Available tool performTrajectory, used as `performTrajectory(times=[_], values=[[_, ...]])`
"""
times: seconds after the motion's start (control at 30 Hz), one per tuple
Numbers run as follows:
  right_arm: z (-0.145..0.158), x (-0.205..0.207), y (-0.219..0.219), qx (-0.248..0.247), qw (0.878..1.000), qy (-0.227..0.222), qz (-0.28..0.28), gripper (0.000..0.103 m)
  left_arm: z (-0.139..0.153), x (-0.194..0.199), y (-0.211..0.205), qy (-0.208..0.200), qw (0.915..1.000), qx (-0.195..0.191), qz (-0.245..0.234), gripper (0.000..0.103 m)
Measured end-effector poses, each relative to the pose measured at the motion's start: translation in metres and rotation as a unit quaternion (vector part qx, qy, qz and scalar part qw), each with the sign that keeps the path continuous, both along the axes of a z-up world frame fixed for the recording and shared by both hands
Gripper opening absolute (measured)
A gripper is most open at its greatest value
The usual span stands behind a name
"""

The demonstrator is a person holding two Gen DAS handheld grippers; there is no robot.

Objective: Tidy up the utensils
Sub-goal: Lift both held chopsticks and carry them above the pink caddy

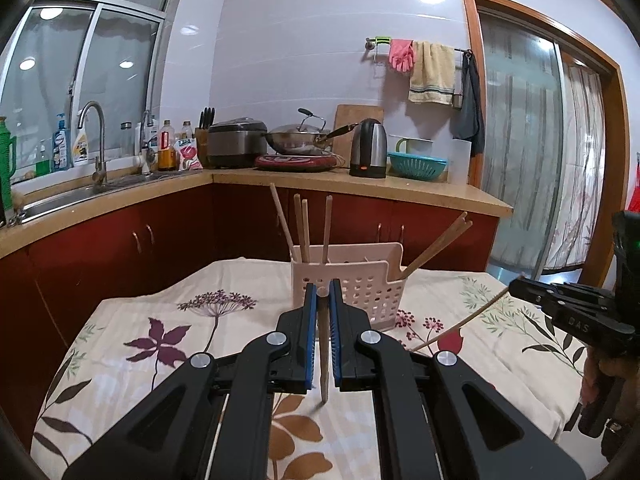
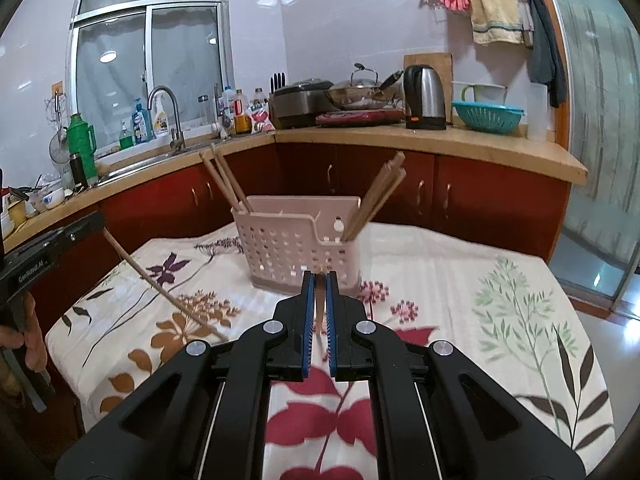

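2 wrist views, low over the table, facing the basket, shared kitchen counter

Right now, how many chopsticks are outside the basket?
2: one chopstick in the left gripper, a second chopstick in the right gripper, both near the basket. More may lie hidden beneath the grippers.

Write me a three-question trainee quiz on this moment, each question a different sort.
1. True or false: the left claw is shut on a chopstick.
2. What is in the right claw? A) a spoon B) a chopstick C) nothing
3. Fill in: the pink holder stands on the floral ____.

Key: 1 true. 2 B. 3 tablecloth.
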State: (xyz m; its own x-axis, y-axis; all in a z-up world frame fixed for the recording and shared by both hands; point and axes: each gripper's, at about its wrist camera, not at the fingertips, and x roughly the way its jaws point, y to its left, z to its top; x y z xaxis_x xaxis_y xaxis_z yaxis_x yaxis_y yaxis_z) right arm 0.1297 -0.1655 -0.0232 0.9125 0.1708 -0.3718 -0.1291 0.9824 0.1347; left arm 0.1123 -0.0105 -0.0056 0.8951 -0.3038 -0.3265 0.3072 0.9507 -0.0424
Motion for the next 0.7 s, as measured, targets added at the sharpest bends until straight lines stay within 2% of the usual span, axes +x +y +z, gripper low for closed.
performTrajectory(times=[0.4, 0.57, 0.7], values=[[0.014, 0.027, 0.000, 0.011, 1.000, -0.028, 0.000, 0.006, 0.009, 0.024, -0.005, -0.003, 0.9999, -0.011, -0.013, 0.007], [0.031, 0.023, -0.006, 0.017, 0.999, -0.042, 0.001, 0.006, 0.025, 0.025, -0.012, -0.019, 0.9996, -0.003, -0.021, 0.007], [0.050, 0.020, -0.014, 0.027, 0.998, -0.056, 0.005, 0.006, 0.043, 0.027, -0.015, -0.026, 0.9990, -0.014, -0.034, 0.007]])
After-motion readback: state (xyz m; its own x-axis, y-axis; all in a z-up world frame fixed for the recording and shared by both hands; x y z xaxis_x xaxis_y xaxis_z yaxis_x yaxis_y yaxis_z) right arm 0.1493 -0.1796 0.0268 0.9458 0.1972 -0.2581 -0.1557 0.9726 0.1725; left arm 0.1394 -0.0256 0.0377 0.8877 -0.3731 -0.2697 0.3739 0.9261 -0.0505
